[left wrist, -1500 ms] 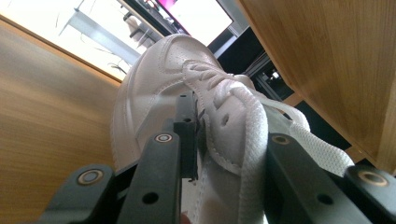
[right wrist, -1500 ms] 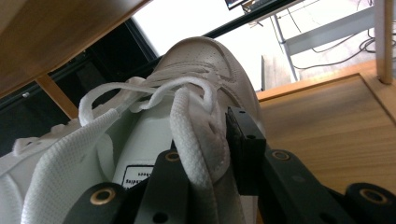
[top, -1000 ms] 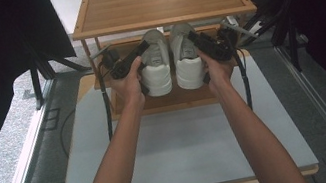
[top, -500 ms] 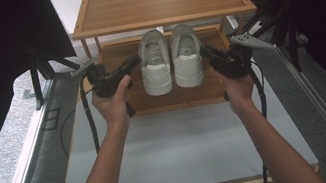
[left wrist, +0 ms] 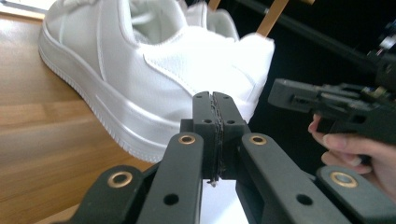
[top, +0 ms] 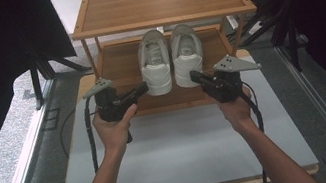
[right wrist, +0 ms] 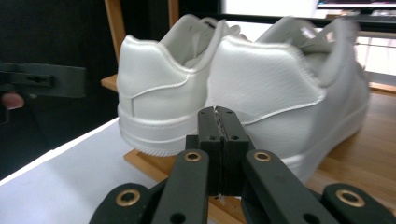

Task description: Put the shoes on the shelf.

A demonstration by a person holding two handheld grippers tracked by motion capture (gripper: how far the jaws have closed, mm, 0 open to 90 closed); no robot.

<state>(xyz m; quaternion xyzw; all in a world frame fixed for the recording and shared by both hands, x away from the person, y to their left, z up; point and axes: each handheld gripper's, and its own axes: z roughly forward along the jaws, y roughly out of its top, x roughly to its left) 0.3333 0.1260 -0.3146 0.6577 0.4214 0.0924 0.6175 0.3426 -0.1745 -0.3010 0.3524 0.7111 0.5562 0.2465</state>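
A pair of white sneakers (top: 170, 59) stands side by side, heels toward the person, on the lower shelf of a wooden rack (top: 116, 66). The left gripper (top: 142, 88) and right gripper (top: 193, 74) sit just outside the heels, not touching. Each gripper view shows what the high view cannot: jaws having just closed, pressed together on nothing (shoe heels loom close). A white table (top: 180, 144) lies beneath.

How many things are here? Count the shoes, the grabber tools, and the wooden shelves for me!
White shoes: 2, the left shoe and the right shoe
Black grippers: 2, the left gripper and the right gripper
Wooden shelves on the rack: 2, the top shelf and the lower shelf
Total: 6
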